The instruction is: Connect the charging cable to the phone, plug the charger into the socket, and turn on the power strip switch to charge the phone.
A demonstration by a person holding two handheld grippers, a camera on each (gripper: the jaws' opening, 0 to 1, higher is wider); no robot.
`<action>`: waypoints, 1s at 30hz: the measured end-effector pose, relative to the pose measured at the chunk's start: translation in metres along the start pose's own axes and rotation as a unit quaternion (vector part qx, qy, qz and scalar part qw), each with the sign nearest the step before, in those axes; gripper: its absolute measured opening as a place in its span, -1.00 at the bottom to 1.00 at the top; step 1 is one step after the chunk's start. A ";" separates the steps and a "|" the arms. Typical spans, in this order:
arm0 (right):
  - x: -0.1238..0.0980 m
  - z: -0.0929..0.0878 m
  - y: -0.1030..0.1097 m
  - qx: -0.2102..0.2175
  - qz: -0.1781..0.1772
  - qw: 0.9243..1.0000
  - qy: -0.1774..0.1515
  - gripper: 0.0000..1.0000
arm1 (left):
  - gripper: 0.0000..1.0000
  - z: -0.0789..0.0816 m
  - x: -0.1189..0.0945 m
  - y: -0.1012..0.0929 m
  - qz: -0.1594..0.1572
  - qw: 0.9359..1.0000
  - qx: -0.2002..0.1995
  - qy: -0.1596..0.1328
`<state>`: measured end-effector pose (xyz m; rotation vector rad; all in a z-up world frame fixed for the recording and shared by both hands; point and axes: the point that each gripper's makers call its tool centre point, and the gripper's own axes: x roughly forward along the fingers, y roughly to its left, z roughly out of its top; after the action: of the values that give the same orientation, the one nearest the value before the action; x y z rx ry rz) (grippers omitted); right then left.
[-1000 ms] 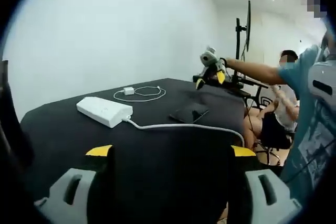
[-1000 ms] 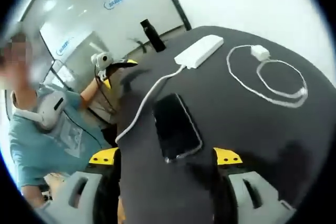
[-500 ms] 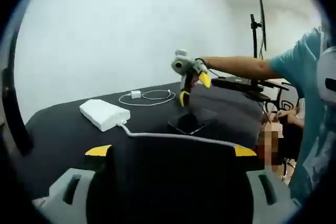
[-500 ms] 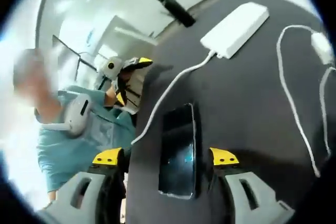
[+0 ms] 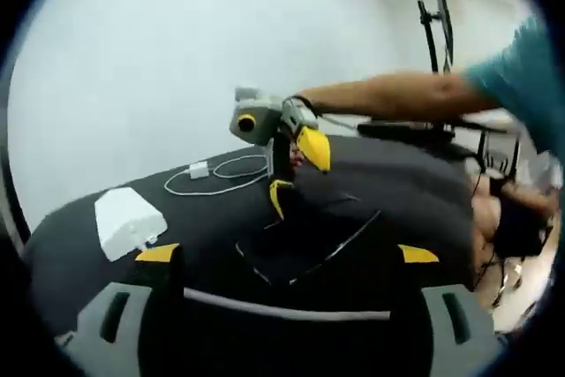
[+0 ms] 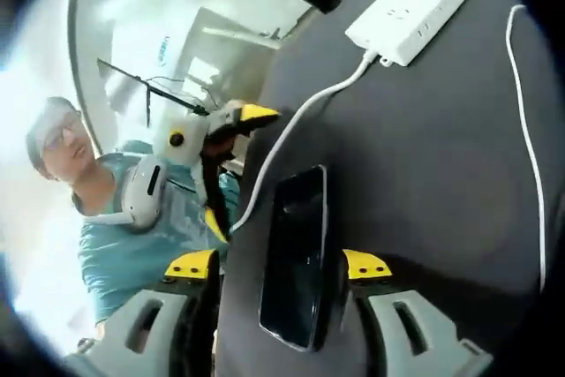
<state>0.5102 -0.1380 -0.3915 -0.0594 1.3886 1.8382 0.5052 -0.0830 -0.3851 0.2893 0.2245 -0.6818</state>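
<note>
- Black cloth covers the table (image 5: 79, 227); the phone (image 6: 298, 262) lies flat on it between my right gripper (image 6: 278, 264)'s spread jaws, unheld.
- My left gripper (image 5: 287, 253) is open too, empty.
- Nothing is done yet: the charging cable (image 5: 221, 169) lies coiled with its charger, well apart from the power strip (image 6: 413, 8).

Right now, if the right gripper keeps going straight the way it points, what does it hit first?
The phone. It lies on the black table between the right gripper's open jaws, so going straight on would likely meet its screen or the table beside it. Depth is unclear.
</note>
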 end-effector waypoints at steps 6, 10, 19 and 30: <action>-0.002 0.000 -0.001 -0.004 0.002 1.000 -0.002 0.03 | 0.92 -0.005 0.029 -0.006 -0.011 1.000 -0.006 0.006; -0.005 0.000 -0.004 -0.003 0.005 1.000 -0.003 0.00 | 0.92 -0.003 0.037 -0.004 -0.018 1.000 0.006 0.009; -0.001 -0.003 -0.006 0.008 0.022 1.000 0.011 -0.14 | 0.92 0.003 0.057 0.002 -0.061 0.998 0.028 -0.002; 0.000 0.001 -0.009 0.026 0.027 0.999 0.035 -0.16 | 0.92 0.005 0.062 0.001 -0.082 0.996 0.037 -0.005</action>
<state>0.5164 -0.1363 -0.3984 -0.0607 1.5003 1.8590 0.5528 -0.1201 -0.3988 0.3410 0.2147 -0.8548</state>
